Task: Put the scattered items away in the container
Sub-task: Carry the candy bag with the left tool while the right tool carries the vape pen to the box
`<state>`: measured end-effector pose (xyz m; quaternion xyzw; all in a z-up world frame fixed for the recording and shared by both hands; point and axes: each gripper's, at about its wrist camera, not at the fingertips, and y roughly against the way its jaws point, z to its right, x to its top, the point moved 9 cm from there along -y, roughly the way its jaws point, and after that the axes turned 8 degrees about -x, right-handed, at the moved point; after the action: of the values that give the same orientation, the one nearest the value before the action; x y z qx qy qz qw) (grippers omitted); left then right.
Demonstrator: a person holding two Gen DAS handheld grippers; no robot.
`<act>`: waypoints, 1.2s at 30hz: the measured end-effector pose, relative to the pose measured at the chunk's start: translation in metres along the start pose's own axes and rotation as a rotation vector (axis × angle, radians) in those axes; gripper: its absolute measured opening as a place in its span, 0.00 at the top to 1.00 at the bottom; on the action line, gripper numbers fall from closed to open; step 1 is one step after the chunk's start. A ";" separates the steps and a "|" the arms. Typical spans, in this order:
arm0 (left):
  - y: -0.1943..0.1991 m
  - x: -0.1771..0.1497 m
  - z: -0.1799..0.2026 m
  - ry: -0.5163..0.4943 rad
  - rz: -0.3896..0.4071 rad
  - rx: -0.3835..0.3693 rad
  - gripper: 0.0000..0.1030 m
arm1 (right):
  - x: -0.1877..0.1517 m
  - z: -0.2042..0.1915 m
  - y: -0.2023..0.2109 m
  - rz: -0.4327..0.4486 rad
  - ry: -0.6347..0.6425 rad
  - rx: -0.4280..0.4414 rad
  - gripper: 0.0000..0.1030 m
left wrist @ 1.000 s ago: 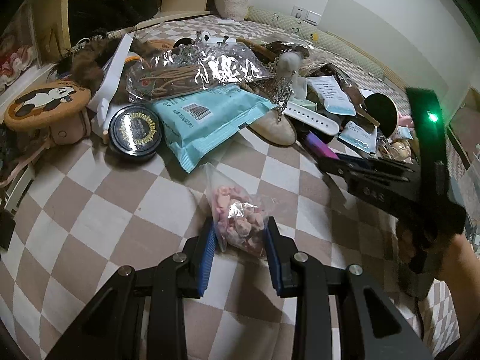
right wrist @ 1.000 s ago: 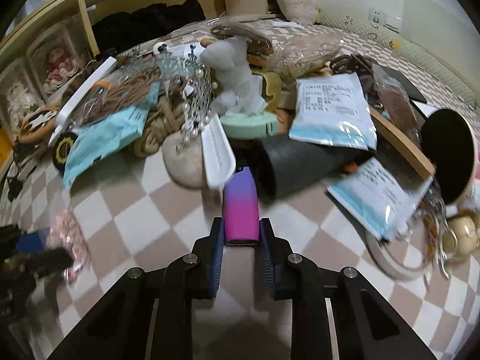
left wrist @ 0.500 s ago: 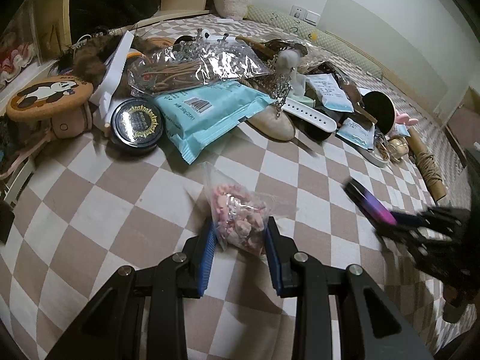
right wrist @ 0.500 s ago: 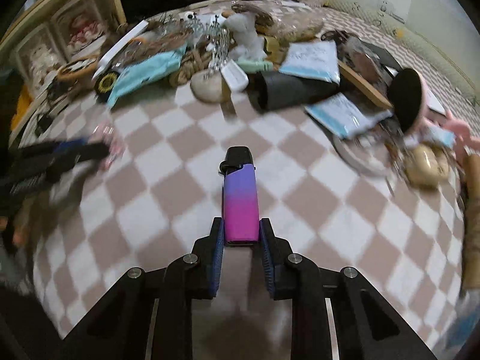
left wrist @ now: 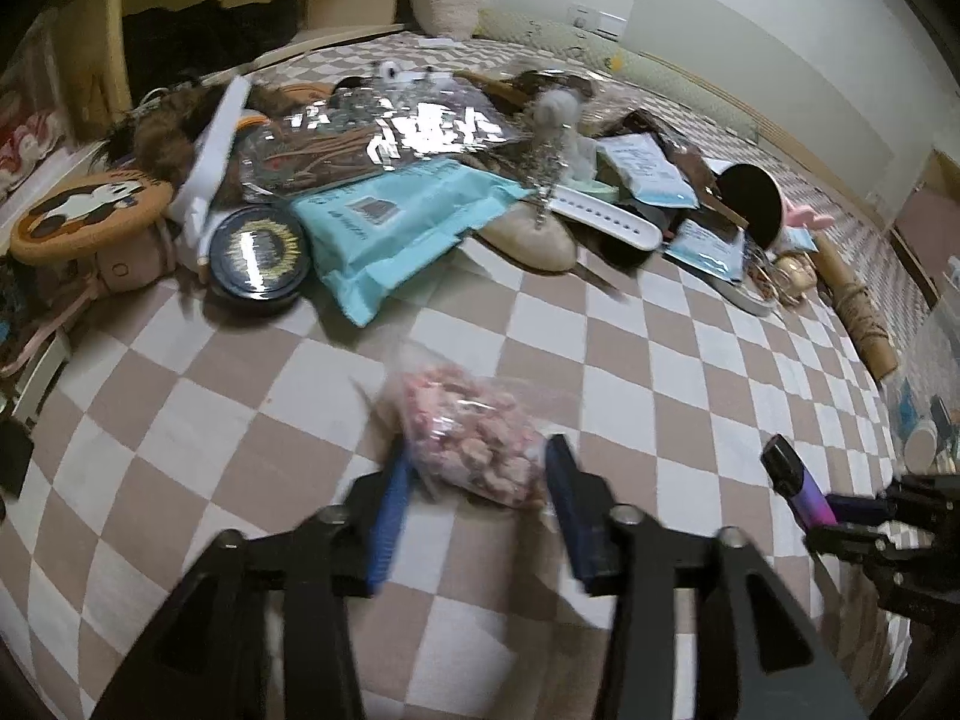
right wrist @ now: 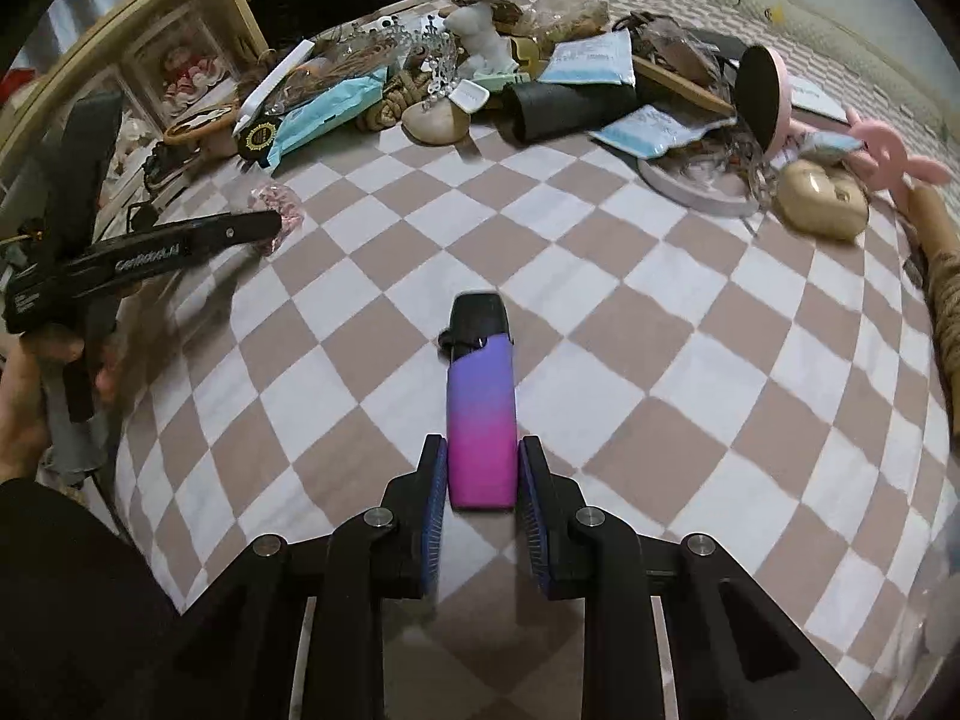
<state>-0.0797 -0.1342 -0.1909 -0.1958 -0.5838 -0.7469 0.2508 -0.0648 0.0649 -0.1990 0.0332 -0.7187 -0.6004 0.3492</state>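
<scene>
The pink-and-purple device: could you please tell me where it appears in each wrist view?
Left wrist: the device sits at the lower right edge, held in the right gripper.
Right wrist: the device is at centre, between the jaws.
Shared landmark: the teal packet in the clutter.

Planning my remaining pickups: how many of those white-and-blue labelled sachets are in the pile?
2. The first sachet lies atop the black roll; the second sachet sits in front of it, by the round mirror. A bluish scrap near the pink bunny may be a third.
</scene>
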 end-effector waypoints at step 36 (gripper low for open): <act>0.001 -0.002 0.000 -0.115 0.003 0.140 0.75 | -0.006 0.002 0.001 -0.001 -0.070 -0.114 0.76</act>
<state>-0.0777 -0.1342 -0.1907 -0.2214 -0.6477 -0.6914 0.2310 -0.0607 0.0700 -0.2008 -0.0074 -0.6951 -0.6414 0.3245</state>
